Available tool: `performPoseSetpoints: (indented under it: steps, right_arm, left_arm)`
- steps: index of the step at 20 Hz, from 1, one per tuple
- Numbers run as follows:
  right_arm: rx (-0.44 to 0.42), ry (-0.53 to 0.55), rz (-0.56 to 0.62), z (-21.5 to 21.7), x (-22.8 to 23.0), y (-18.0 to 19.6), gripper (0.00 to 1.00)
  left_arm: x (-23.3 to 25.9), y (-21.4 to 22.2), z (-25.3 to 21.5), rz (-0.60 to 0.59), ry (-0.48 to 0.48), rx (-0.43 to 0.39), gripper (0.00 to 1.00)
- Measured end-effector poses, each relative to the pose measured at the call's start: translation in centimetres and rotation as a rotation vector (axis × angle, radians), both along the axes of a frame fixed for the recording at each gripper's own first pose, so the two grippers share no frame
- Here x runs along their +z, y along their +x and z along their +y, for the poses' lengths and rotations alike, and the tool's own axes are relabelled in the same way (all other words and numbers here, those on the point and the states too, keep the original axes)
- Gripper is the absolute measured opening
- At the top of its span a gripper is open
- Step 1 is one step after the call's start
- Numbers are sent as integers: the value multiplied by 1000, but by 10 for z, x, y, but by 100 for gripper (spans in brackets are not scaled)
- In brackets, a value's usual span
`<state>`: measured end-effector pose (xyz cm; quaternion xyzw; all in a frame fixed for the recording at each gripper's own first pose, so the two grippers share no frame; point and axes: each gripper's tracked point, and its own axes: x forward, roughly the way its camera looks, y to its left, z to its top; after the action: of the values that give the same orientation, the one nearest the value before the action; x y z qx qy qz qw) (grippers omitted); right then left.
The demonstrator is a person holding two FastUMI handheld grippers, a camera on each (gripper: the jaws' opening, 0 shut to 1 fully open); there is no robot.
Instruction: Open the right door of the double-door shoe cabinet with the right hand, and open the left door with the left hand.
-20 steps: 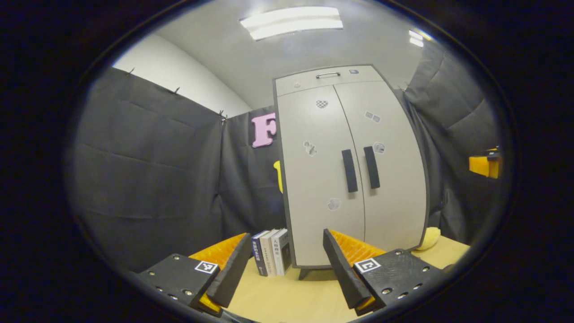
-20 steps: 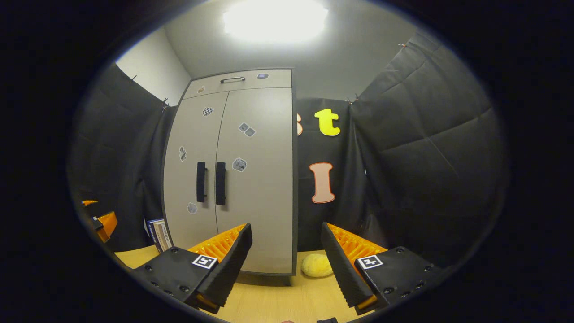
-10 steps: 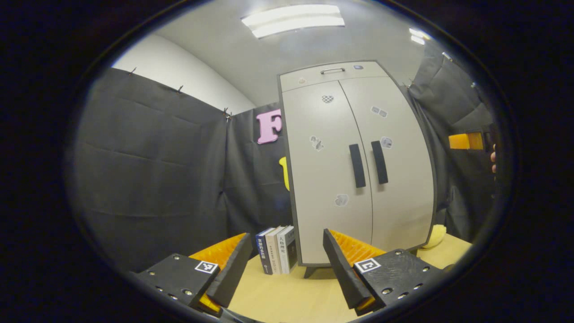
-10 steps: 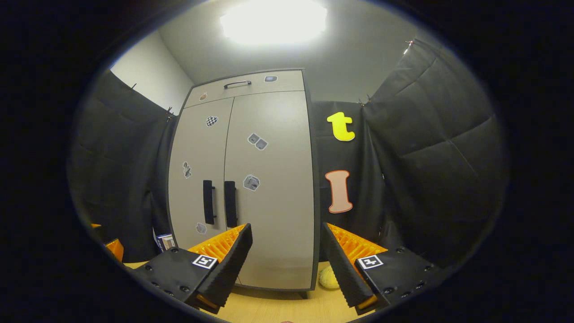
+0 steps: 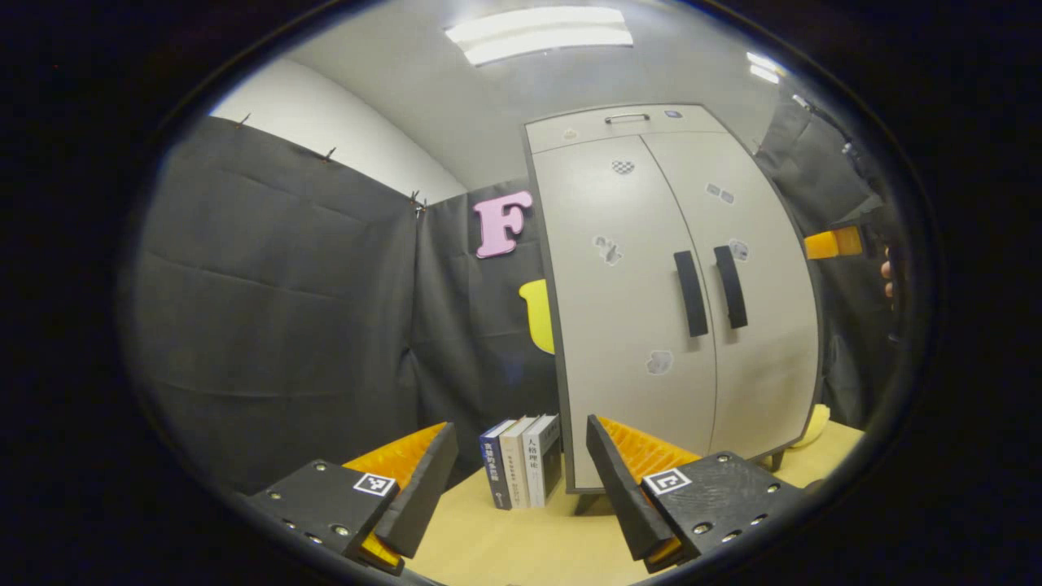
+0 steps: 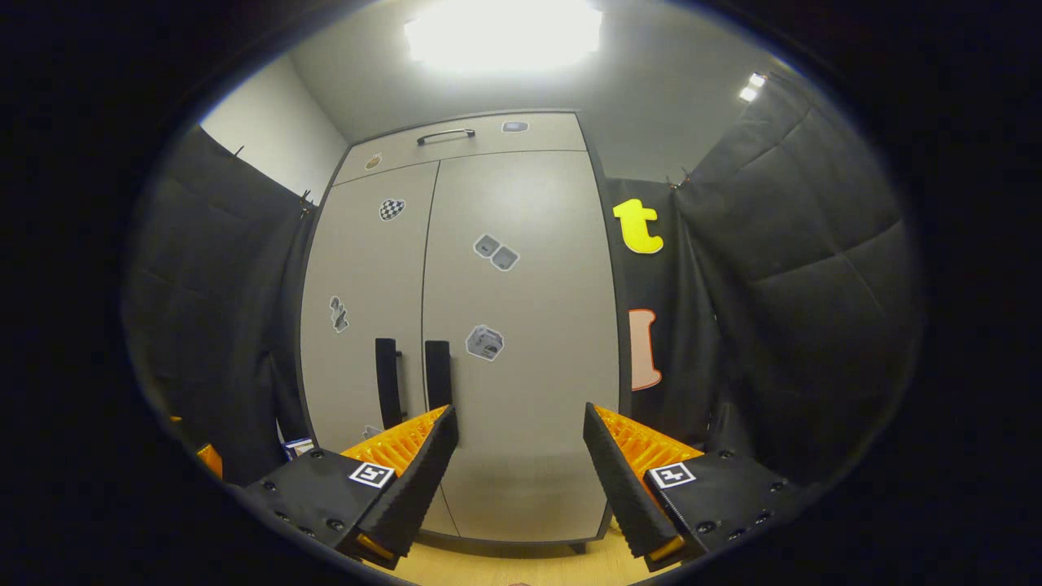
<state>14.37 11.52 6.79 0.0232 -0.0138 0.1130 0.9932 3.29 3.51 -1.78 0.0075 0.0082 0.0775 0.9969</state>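
The shoe cabinet (image 5: 676, 293) stands on the table (image 5: 521, 545) at 1 o'clock in the left gripper view, its 2 doors closed, the left handle (image 5: 690, 293) just beside the right handle (image 5: 730, 286). 3 books (image 5: 523, 461) stand upright against its left side, at 6 o'clock. In the right gripper view the cabinet sits at 12 o'clock, its handles at 7 o'clock.

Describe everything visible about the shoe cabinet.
The shoe cabinet is tall, pale grey with a dark frame, standing upright on short legs on the wooden table. Its left door and right door are both shut, each with a black vertical handle near the centre seam and small stickers. A top panel carries a slim metal handle. Books stand beside it.
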Motion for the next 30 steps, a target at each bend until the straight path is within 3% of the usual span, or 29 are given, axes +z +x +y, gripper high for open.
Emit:
performPoseSetpoints:
  steps: [23,27,30]
  right_arm:
    - [23,-33,83,106,-29,112,98]
    - [31,-40,127,116,-40,120,88]
    - [39,-40,143,121,-42,122,62]
  left_arm:
    - [-67,70,82,89,25,64,94]
    - [-75,72,92,107,20,79,94]
    - [-77,72,96,108,22,89,94]
